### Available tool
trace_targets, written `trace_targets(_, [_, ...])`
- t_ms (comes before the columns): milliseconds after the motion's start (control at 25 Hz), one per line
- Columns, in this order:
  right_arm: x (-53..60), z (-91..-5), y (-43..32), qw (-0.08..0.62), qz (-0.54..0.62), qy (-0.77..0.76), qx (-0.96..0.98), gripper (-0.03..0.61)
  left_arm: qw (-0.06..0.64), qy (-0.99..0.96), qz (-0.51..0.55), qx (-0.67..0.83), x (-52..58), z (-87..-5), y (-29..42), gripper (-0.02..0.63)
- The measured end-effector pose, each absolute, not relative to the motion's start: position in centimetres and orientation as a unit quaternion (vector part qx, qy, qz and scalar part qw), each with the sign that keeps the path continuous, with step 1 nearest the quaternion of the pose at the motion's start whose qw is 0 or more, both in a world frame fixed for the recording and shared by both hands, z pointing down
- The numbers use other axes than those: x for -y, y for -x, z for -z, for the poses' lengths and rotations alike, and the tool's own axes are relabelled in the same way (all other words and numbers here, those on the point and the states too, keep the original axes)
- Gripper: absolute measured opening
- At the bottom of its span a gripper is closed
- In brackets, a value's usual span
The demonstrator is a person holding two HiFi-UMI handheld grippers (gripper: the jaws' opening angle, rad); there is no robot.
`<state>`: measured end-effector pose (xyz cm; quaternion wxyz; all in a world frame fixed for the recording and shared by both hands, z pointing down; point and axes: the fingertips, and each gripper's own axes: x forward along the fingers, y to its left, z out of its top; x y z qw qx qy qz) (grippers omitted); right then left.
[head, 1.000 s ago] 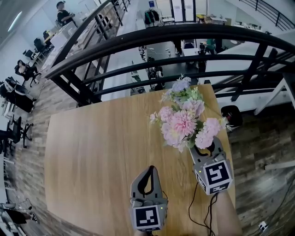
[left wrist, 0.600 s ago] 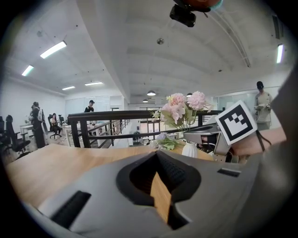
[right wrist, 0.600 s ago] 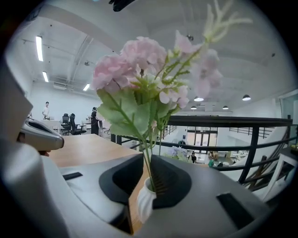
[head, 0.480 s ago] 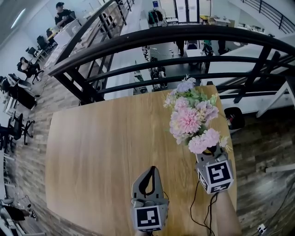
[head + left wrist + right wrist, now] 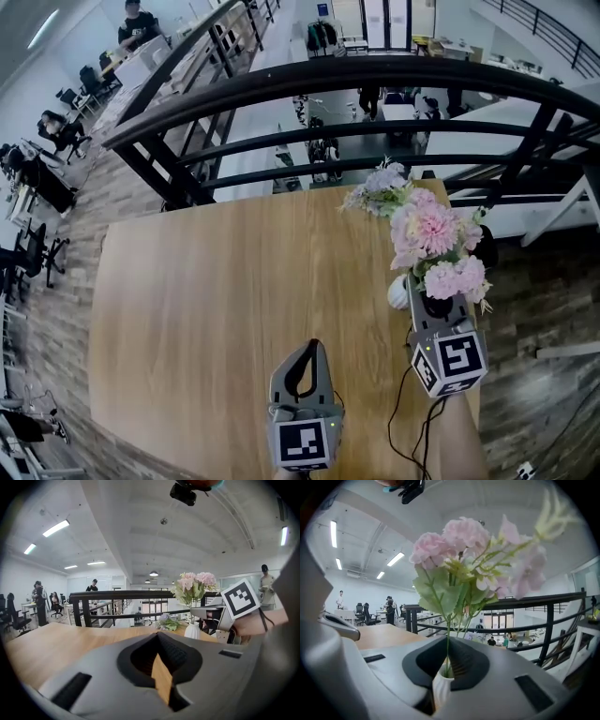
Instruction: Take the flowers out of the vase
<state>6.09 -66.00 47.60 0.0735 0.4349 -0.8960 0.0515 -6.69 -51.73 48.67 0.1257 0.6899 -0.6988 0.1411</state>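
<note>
**Left claw** (image 5: 157, 634): jaws together, empty, held over the table (image 5: 225, 281). **Right claw** (image 5: 449, 644): jaws have just been closing, now narrow on the green stems (image 5: 448, 634) directly above the mouth of the white vase (image 5: 440, 686). The flowers (image 5: 471, 541) rise upright beyond the jaws. They are probably light, with soft heads and thin stems, so grip low on the stems.

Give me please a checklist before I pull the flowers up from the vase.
1. Grip of the right gripper on the pink flowers: ok; its jaws have just been closing, stems between them.
2. White vase upright: ok.
3. Vase held down: not ok; left gripper shut, empty, apart from it.
4. Stems loose in the vase: cannot tell.
5. Room on the table beside the lying bunch: ok.
</note>
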Motion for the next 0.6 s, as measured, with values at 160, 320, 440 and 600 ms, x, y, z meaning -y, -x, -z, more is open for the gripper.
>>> trace_targets(160, [65.9, -47.0, -6.2, 0.068, -0.045, -0.442, 0.893, 0.034, 0.125, -0.691, -0.136, 0.699, 51.8, -48.3, 6.8, 0.035])
trace_targets(320, [65.6, -45.6, -6.2, 0.061, -0.034, -0.447, 0.892, 0.034, 0.124, -0.692, -0.130, 0.699, 51.6, -47.7, 7.0, 0.036])
trace_targets(440, [65.4, -44.0, -6.0, 0.056, -0.024, -0.452, 0.890, 0.034, 0.124, -0.692, -0.126, 0.699, 51.3, -47.3, 7.5, 0.035])
trace_targets(600, [65.5, -41.9, -6.5, 0.044, -0.015, -0.459, 0.887, 0.034, 0.121, -0.692, -0.116, 0.702, 51.6, -46.5, 7.5, 0.035])
